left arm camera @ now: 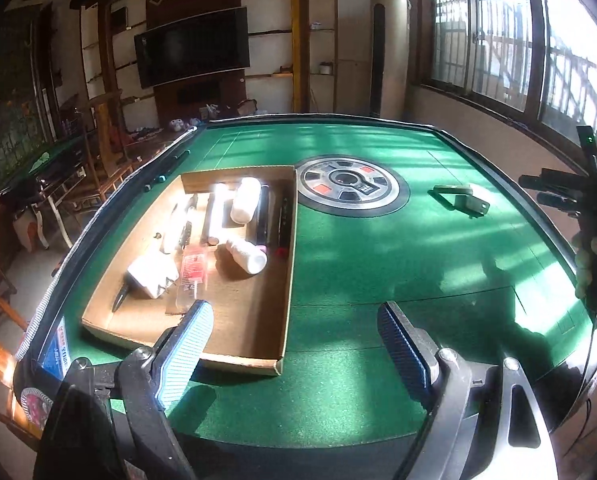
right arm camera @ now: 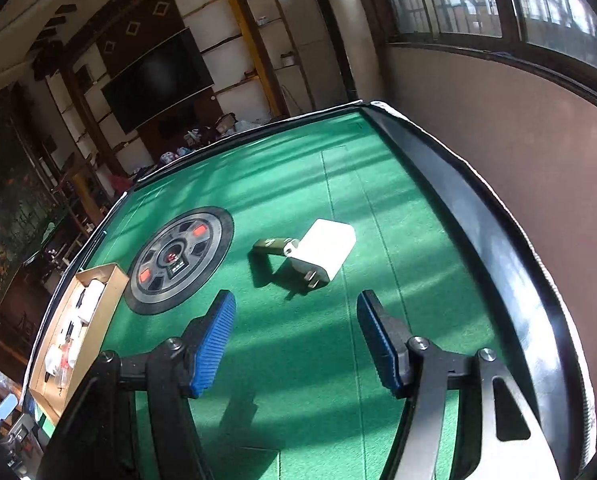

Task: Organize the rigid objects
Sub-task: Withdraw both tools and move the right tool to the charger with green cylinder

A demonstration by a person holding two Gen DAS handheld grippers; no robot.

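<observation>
A shallow cardboard tray [left arm camera: 258,320] lies on the left of the green table. It holds white bottles [left arm camera: 245,200], several pens, a white plug adapter [left arm camera: 152,274] and a clear packet. My left gripper [left arm camera: 294,344] is open and holds nothing, its left finger over the tray's near edge. Further right on the felt, a white charger [right arm camera: 328,246] lies against a small olive-coloured piece [right arm camera: 272,245]. My right gripper [right arm camera: 296,338] hovers just short of them, open with nothing between its pads. In the left wrist view it shows at the right edge [left arm camera: 546,191], held by a gloved hand.
A round black-and-silver disc [left arm camera: 350,186] with red marks sits in the table's centre, between the tray and the charger. A raised dark rim [right arm camera: 498,260] borders the table. Wooden chairs stand off its left side, and a wall with windows runs along the right.
</observation>
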